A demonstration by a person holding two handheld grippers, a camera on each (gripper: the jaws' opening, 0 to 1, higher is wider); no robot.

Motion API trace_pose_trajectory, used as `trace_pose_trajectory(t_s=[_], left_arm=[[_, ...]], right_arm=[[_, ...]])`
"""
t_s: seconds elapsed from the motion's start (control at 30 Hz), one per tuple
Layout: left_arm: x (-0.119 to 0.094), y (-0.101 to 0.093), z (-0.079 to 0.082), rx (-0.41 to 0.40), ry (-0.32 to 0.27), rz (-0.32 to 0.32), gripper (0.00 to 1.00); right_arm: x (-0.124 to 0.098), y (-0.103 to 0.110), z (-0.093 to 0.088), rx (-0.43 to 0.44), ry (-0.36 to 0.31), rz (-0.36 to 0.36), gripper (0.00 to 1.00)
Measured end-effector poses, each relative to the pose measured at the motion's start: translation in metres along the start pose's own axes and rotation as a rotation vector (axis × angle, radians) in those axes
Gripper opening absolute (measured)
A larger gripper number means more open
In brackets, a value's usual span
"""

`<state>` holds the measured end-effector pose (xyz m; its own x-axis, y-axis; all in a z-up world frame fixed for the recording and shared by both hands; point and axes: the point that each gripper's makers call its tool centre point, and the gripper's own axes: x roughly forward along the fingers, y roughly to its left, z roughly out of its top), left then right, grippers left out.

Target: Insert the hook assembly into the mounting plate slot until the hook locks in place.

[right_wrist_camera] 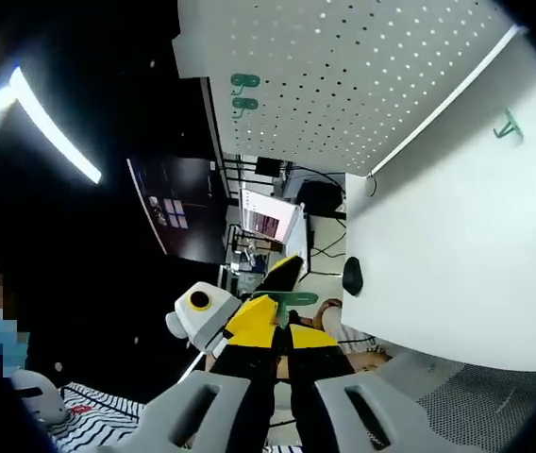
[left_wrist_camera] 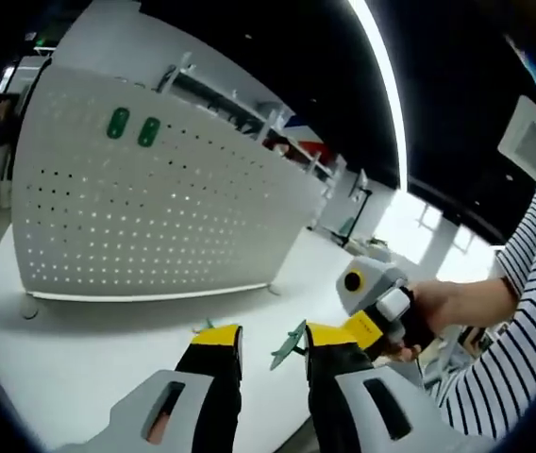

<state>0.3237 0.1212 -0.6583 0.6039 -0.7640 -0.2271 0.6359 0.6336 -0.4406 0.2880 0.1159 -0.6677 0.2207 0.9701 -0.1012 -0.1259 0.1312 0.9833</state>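
The white pegboard stands upright on the table, with two green hooks hung near its upper left. In the right gripper view the pegboard and the same two hooks show at the top. My right gripper is shut on a green hook, held in the air off the table's edge. My left gripper is open. The held hook shows in its gap, close to the right jaw. The right gripper comes in just behind that jaw.
Another green hook lies loose on the white table in front of the pegboard. A black round object sits at the table's edge. A person's hand and striped sleeve are on the right.
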Motion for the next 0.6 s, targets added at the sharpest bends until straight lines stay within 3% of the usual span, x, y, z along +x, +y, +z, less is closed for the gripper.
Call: trace_pose_trajectory(t_s=[0.6], left_arm=[[0.002,-0.026,0.011,0.051,-0.025,-0.083,0.07]], right_arm=[[-0.003,0.012,0.001,0.024,0.002,0.052,0.00]])
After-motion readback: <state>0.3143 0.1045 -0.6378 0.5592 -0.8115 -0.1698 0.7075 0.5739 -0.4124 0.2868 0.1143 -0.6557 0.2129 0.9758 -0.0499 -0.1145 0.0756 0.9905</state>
